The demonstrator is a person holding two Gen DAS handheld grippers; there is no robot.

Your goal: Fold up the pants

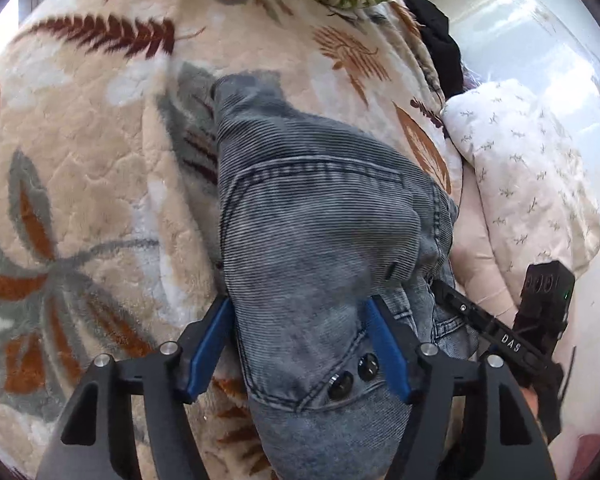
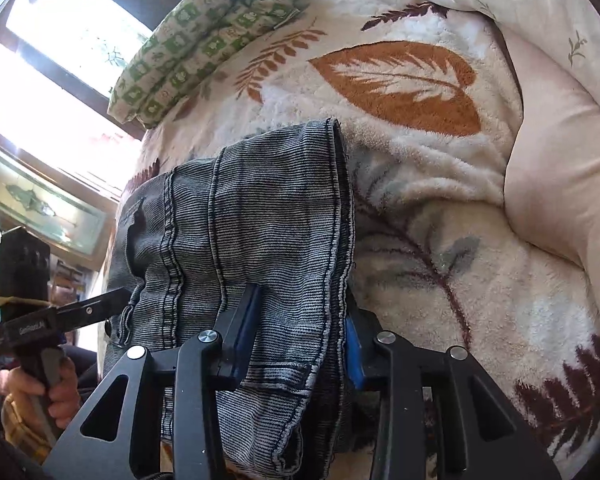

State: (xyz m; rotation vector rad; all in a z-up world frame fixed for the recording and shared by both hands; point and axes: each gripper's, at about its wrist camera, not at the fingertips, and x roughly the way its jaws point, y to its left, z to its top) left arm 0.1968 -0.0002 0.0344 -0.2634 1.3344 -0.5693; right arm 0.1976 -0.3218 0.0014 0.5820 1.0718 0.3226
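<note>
Grey-blue corduroy pants (image 1: 320, 220) lie bunched on a leaf-patterned fleece blanket (image 1: 80, 140). My left gripper (image 1: 300, 344) is shut on the waistband end, near two dark buttons (image 1: 354, 376), its blue pads pressing the cloth on both sides. My right gripper (image 2: 300, 328) is shut on the pants (image 2: 240, 220) at a hem and side seam, the cloth draped between and over its blue pads. The right gripper also shows in the left wrist view (image 1: 500, 336), at the pants' right edge. The left gripper shows in the right wrist view (image 2: 80, 312), held by a hand.
A green patterned pillow (image 2: 204, 36) lies at the blanket's far end. A white sprigged quilt (image 1: 532, 168) and a pale pink cushion (image 2: 560, 184) lie beside the pants. Dark clothing (image 1: 440, 40) sits at the bed's edge. A bright window (image 2: 60, 60) is at the left.
</note>
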